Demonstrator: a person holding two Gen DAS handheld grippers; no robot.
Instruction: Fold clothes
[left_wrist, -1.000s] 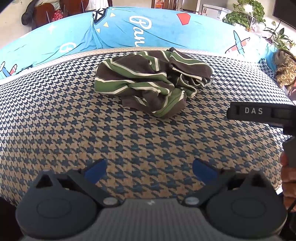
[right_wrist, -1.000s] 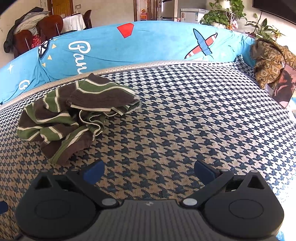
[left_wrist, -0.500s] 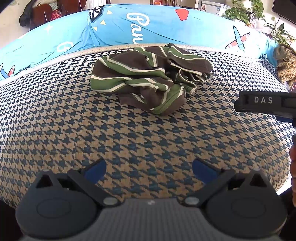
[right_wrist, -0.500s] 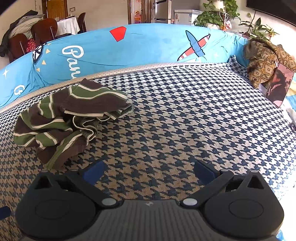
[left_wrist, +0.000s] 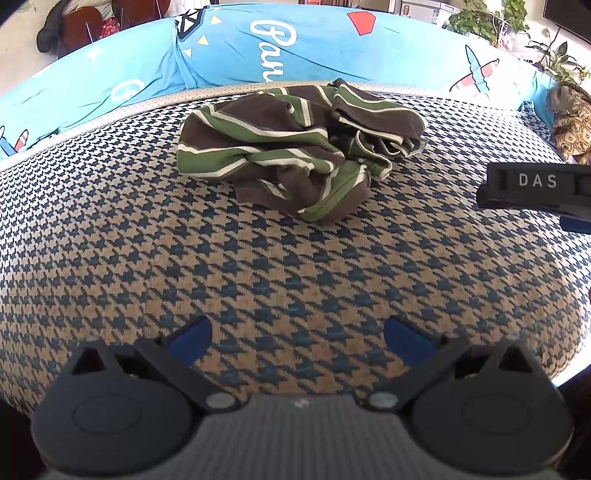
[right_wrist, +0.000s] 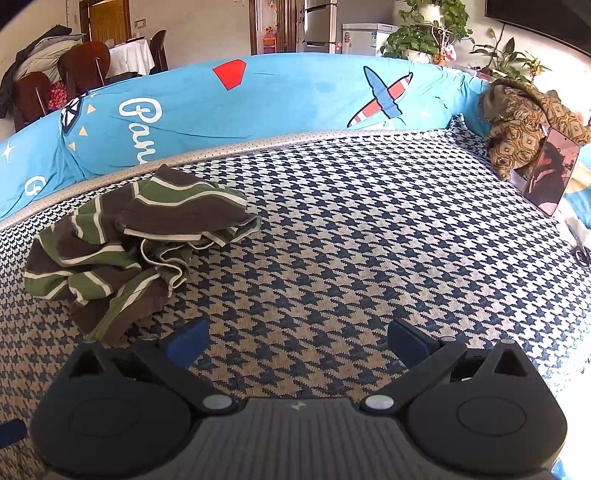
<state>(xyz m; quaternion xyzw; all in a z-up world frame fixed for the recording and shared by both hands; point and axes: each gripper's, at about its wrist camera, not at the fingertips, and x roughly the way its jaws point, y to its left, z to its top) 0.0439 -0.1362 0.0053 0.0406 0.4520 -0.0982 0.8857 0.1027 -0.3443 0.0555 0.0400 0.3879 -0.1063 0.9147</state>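
Observation:
A crumpled garment (left_wrist: 295, 147) with brown, green and white stripes lies bunched on the houndstooth seat (left_wrist: 258, 277), toward its back. My left gripper (left_wrist: 297, 338) is open, low over the seat in front of the garment, with nothing between its blue pads. In the right wrist view the same garment (right_wrist: 129, 247) lies at the left, its near edge close to the left pad (right_wrist: 186, 343). My right gripper (right_wrist: 297, 341) is open and holds nothing. Its black body marked DAS (left_wrist: 535, 192) shows at the right edge of the left wrist view.
A blue printed cover (right_wrist: 240, 107) drapes the curved backrest behind the seat. A brown patterned cushion (right_wrist: 524, 125) and a propped phone (right_wrist: 552, 171) sit at the far right end. Chairs, plants and a fridge stand beyond the sofa.
Both grippers have moved forward toward the garment, which now appears larger and nearer. The right gripper's left pad has come close to the garment's near edge. Both stay open.

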